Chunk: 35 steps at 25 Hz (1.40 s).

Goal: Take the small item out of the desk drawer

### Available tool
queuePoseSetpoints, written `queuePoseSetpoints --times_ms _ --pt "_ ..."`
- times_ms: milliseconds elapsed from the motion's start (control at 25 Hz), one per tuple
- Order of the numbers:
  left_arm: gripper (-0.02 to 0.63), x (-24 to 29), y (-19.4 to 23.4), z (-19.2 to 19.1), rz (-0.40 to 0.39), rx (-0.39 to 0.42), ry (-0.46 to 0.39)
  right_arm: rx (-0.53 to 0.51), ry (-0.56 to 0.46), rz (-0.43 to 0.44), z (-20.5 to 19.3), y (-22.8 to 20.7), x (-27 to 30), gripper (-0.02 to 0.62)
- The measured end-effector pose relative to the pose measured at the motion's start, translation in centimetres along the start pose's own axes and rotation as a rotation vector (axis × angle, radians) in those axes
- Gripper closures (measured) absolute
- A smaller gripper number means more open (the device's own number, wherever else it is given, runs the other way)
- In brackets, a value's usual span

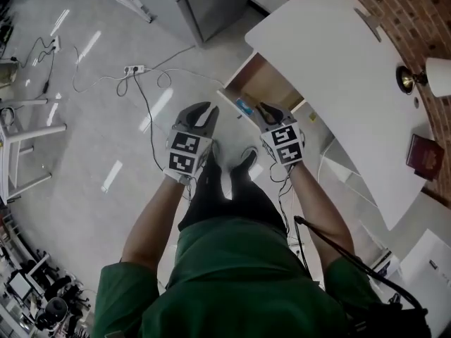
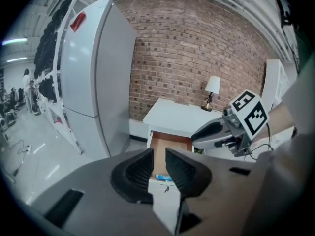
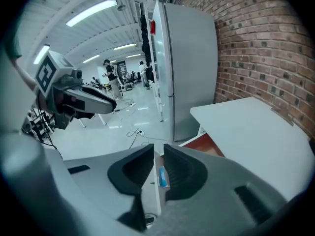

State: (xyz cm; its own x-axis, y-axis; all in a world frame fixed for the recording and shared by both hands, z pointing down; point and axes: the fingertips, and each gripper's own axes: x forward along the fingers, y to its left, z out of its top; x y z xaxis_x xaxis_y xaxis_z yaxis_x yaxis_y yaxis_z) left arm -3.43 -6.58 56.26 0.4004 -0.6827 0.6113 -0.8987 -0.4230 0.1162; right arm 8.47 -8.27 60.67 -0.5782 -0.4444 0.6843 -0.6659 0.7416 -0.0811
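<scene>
Now one white desk [image 1: 338,69] has one open drawer [image 1: 266,83], with one small blue item [image 1: 244,107] at its front edge; left gripper [image 1: 206,111] and right gripper [image 1: 266,111] are both narrowly parted, empty.

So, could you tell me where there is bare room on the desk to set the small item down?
The white desktop is bare from its edge above the open drawer almost to the brick wall. Only that wall side is taken, by the lamp and the red book.
</scene>
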Motion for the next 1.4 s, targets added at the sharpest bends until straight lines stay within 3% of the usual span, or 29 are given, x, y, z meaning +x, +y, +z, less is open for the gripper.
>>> queuePoseSetpoints --times_ms 360,840,1040,1400 --pt "0.501 3.1 2.1 -7.7 -0.057 -0.009 0.109 -0.024 0.176 0.058 -5.3 -0.8 7.9 0.518" --pt "0.463 4.1 1.9 -14.3 -0.101 -0.067 0.149 -0.141 0.426 0.206 -12.3 -0.4 16.3 0.488" --pt "0.463 5.0 1.7 -15.8 -0.111 -0.120 0.146 -0.124 0.547 0.259 -15.2 -1.3 19.3 0.449" --pt "0.463 4.7 3.4 -18.8 -0.074 -0.243 0.143 -0.086 0.705 0.338 -17.7 -1.8 22.9 0.445"
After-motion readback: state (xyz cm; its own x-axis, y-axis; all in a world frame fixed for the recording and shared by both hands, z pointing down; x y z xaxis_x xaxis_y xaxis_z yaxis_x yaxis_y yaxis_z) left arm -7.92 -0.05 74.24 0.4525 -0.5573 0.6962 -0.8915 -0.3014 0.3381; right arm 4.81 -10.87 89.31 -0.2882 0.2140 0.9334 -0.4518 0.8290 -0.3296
